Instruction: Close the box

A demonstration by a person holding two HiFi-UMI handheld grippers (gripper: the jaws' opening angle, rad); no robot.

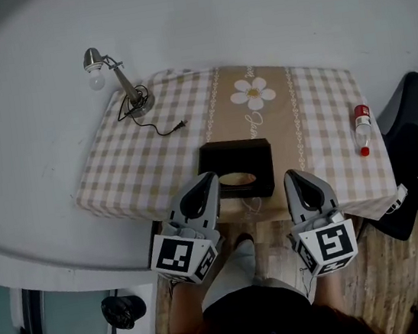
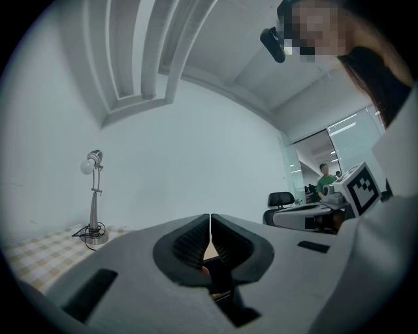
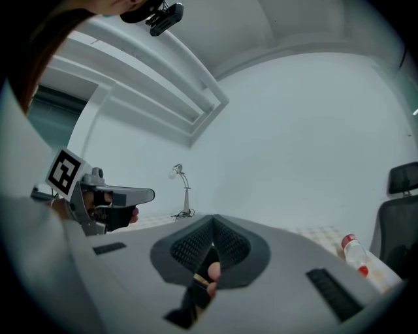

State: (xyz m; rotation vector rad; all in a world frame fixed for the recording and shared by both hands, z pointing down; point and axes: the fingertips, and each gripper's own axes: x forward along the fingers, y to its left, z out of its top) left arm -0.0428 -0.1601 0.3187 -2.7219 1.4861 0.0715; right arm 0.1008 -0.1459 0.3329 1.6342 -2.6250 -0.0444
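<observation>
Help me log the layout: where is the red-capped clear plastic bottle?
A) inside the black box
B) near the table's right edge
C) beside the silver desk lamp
B: the red-capped clear plastic bottle lies on the checked tablecloth by the right edge, well apart from the black box.

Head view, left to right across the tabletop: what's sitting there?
Desk lamp → black box → bottle.
</observation>
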